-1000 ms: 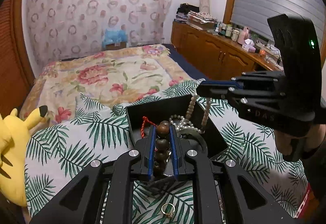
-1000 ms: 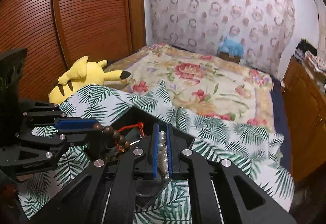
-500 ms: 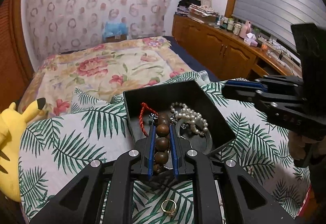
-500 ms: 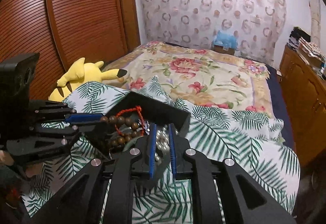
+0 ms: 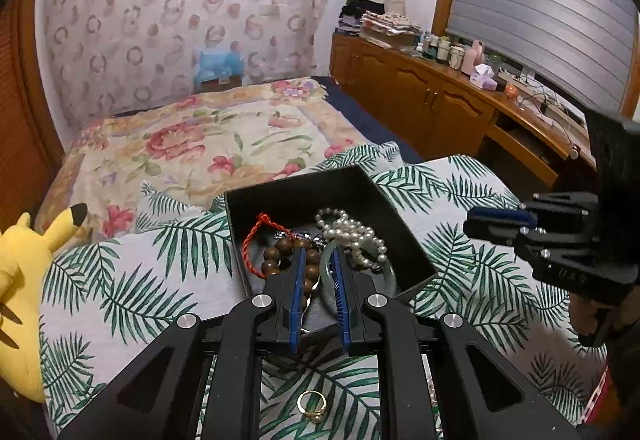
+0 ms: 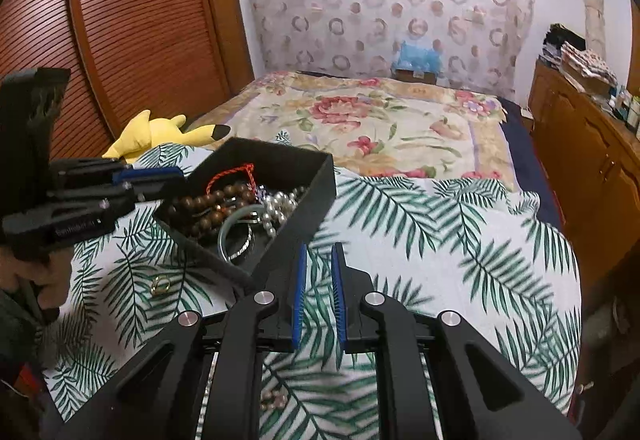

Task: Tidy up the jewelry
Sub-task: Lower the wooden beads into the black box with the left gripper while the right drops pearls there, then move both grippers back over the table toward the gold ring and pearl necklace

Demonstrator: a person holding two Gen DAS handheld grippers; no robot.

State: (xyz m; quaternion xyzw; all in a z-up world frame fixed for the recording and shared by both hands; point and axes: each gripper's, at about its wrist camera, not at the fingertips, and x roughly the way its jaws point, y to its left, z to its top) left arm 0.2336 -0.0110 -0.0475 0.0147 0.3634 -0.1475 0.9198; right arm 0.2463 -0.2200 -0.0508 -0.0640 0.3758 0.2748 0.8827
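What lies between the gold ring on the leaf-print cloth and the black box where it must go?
Only the box's near wall. The gold ring lies on the cloth just outside it, so it must be lifted over that wall. The left gripper hovers open over the box, above the wooden beads.

Black box (image 5: 352,184) w/ brown beads (image 5: 276,254), white pearls (image 5: 352,230), red cord (image 5: 250,240); green palm-leaf cloth (image 5: 132,280).

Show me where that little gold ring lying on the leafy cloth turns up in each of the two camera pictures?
Left wrist view: the gold ring lies at the bottom centre, on the palm-leaf cloth between the gripper's arms.
Right wrist view: the gold ring lies at lower left, on the cloth in front of the box.
Shared landmark: the black jewelry box, just beyond the ring in both.
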